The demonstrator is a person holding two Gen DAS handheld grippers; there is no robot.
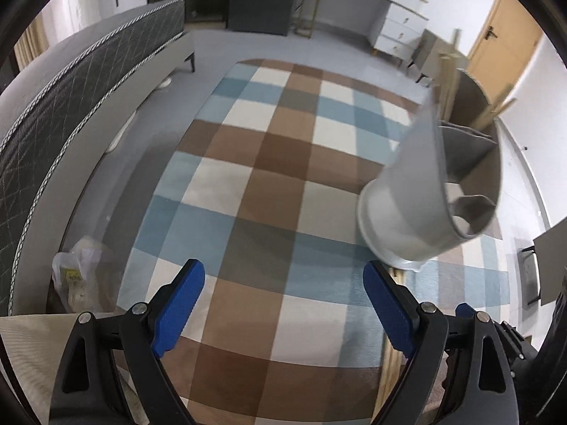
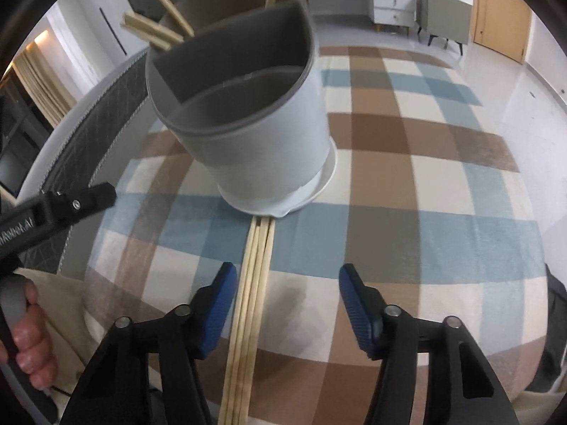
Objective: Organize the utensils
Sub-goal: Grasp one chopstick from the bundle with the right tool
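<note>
While several chopsticks already stand in the back compartment of the utensil holder [image 2: 244,106], a loose bundle of chopsticks [image 2: 253,283] lies flat on the checked cloth of the counter [image 2: 425,212], its far ends running up to or just under the holder's white base. I judge the step in hand to be the pick-up of this bundle, so that it can join the others in the holder.

From the right wrist view the right gripper [image 2: 287,304] points down at the cloth with its fingers [image 2: 219,304] parted and grasping nothing; the bundle lies between them, just beside the left one and apart from the right one. The next move, as I read it, calls for shifting a little so the bundle sits midway, lowering until the pads reach the cloth, then clenching on all the sticks at once, since thin round sticks may roll apart or slip out singly.

The left gripper [image 1: 283,304] hangs over bare cloth with its fingers [image 1: 180,304] released wide and nothing between them; the holder [image 1: 425,191] lies ahead to its right.

Open cloth spreads to the right of the bundle, giving free room there. The holder stands close ahead, so a lift should draw the sticks back first. The counter's rounded edge curves near on the left, beside the bed [image 1: 71,106].
</note>
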